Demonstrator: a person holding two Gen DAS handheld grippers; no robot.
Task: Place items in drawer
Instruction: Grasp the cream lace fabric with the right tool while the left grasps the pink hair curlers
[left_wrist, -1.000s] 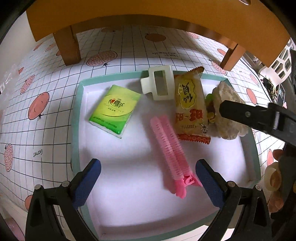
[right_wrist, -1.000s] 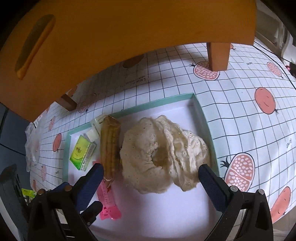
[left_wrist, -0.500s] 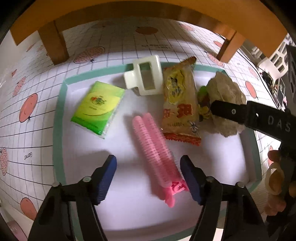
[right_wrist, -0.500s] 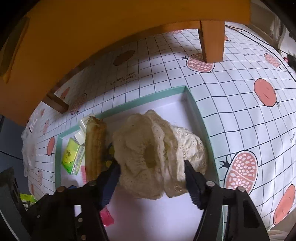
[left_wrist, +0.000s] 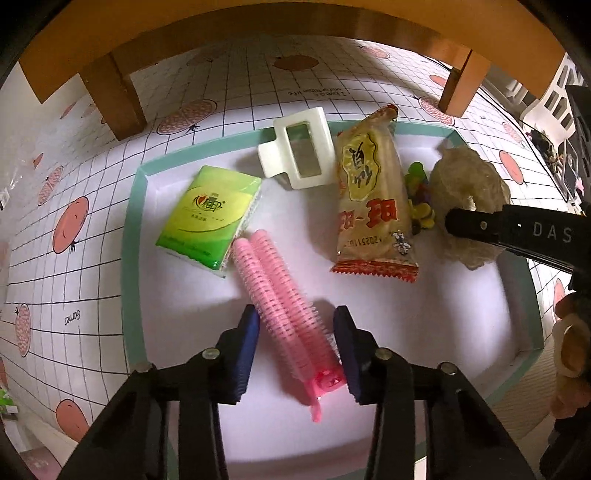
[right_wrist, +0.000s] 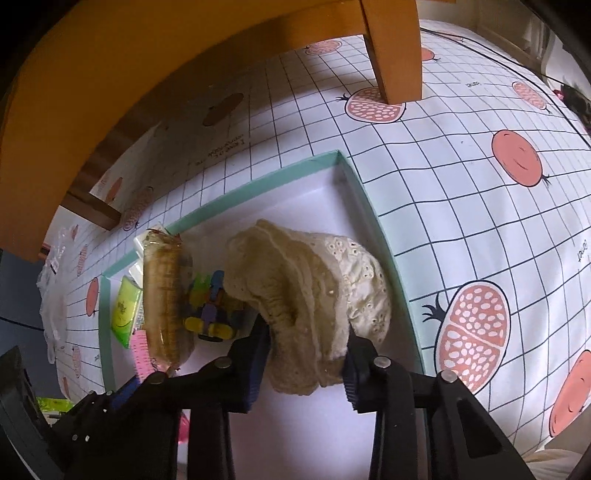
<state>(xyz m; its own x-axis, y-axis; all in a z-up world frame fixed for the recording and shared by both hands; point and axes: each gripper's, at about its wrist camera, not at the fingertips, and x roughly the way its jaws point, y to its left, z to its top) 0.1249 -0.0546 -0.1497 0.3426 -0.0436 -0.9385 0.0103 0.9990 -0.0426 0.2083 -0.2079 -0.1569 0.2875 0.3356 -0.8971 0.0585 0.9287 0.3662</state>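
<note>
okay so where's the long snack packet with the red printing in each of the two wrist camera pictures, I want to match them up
Left wrist view: the snack packet lies face up, right of centre in the tray, between the white clip and the small colourful clips.
Right wrist view: the packet appears edge-on at left, running top to bottom.
Shared landmark: the cream lace cloth, beyond the colourful clips from the packet.

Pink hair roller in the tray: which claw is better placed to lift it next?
Left. The left claw straddles the pink hair roller, jaws closing around it. The right claw is closing on the cream lace scrunchie at the tray's other end.
</note>
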